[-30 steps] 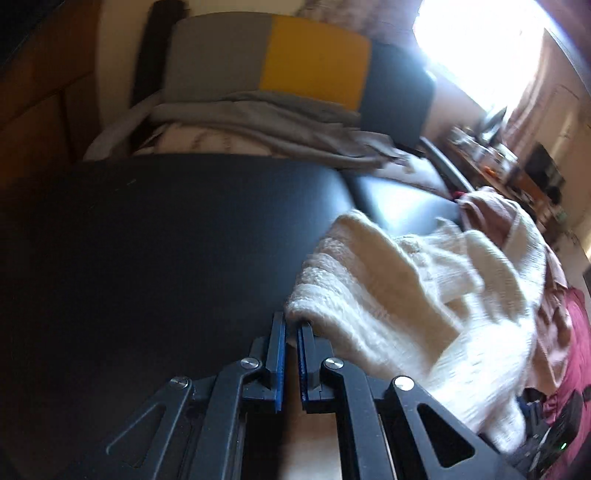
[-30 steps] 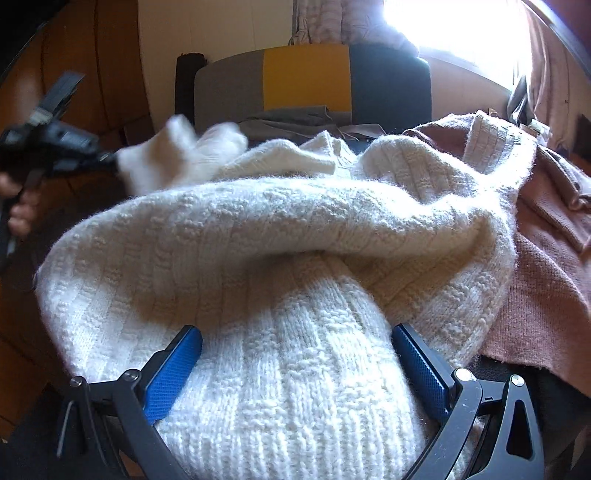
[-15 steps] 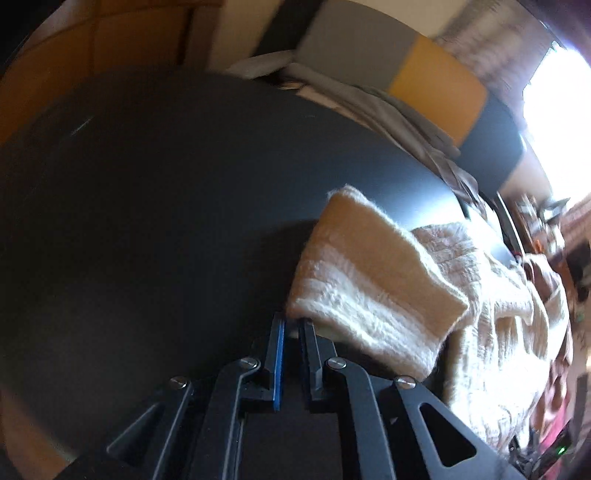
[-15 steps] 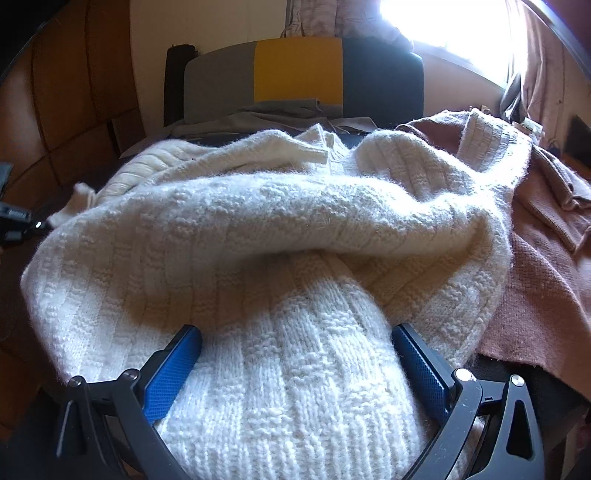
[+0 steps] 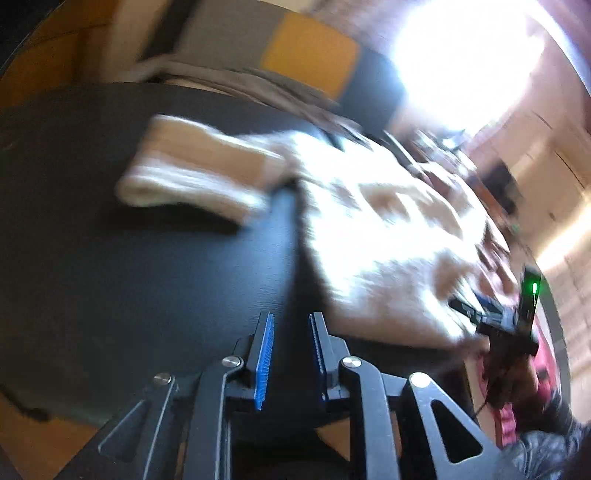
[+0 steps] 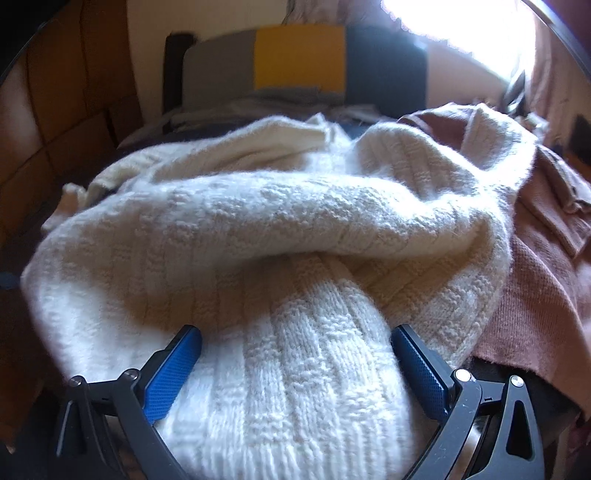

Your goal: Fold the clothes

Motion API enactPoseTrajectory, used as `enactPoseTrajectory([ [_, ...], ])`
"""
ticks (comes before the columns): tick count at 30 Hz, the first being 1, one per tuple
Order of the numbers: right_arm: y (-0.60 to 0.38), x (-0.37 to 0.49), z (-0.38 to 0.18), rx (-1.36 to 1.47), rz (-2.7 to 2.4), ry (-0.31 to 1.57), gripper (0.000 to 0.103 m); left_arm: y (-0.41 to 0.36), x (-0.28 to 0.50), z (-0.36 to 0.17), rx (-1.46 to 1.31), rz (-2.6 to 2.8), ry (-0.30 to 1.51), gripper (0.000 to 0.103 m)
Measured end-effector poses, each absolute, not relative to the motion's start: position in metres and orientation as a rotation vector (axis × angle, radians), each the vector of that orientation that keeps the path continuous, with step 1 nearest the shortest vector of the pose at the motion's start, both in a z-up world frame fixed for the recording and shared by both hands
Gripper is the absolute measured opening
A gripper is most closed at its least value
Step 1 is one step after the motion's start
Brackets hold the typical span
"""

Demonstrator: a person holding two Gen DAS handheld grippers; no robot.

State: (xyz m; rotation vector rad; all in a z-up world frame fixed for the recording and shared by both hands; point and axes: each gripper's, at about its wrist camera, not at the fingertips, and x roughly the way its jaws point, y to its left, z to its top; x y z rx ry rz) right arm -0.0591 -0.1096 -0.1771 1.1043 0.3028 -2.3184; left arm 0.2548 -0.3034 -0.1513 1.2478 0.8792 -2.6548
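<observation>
The left gripper (image 5: pixel 290 354), which half a second ago pinched the sleeve (image 5: pixel 192 177) of the cream sweater (image 6: pixel 280 258), now has its jaws parted with nothing between them and is drawn back over the dark table (image 5: pixel 122 266); the sleeve lies released, spread out to the left of the sweater's body on the table. The left view is motion-blurred, so whether the sleeve lies quite flat cannot be told. The right gripper (image 6: pixel 295 365) is unchanged: its blue pads (image 6: pixel 173 369) stand wide apart on either side of a thick knitted fold, resting against the cloth but not clamped on it. Read together, the sleeve appears laid out for folding, and the body of the sweater, heaped in loose rolls near the right gripper, remains to be flattened. A pink garment (image 6: pixel 535 295) lies just beside the sweater on its right, partly under it. Beyond the table a grey, yellow and dark blue chair back (image 6: pixel 303 59) holds grey cloth (image 6: pixel 258 103), wood panelling (image 6: pixel 74 92) is at left, and a bright window (image 6: pixel 461 29) at right overexposes that corner.
</observation>
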Motion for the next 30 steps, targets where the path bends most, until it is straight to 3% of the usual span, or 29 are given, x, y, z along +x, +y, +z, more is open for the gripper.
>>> enactPoseTrajectory([
  [7,-0.033,-0.031,-0.142,1.081,-2.287,0.187,0.103,-0.278,0.220,-0.158,1.332,-2.737,0.888,0.026],
  [17,-0.013,-0.021,-0.168,1.089,-2.263,0.295,0.101,-0.261,0.193,-0.159,1.383,-2.742,0.684,0.028],
  [18,-0.021,-0.025,-0.173,1.115,-2.246,0.334,0.098,-0.259,0.191,-0.161,1.389,-2.722,0.686,0.028],
  [19,-0.029,-0.029,-0.178,1.143,-2.227,0.368,0.088,-0.259,0.189,-0.163,1.389,-2.707,0.688,0.027],
  [21,-0.037,-0.032,-0.183,1.157,-2.219,0.376,0.084,-0.257,0.186,-0.163,1.383,-2.696,0.664,0.026],
  [24,-0.041,-0.033,-0.180,1.155,-2.217,0.337,0.064,-0.253,0.182,-0.160,1.389,-2.696,0.636,0.011],
  [26,-0.043,-0.032,-0.178,1.167,-2.204,0.289,0.033,-0.254,0.182,-0.152,1.398,-2.722,0.673,0.006],
  [30,-0.049,-0.031,-0.164,1.193,-2.156,0.140,0.028,-0.265,0.193,-0.106,1.303,-2.853,0.859,0.005],
])
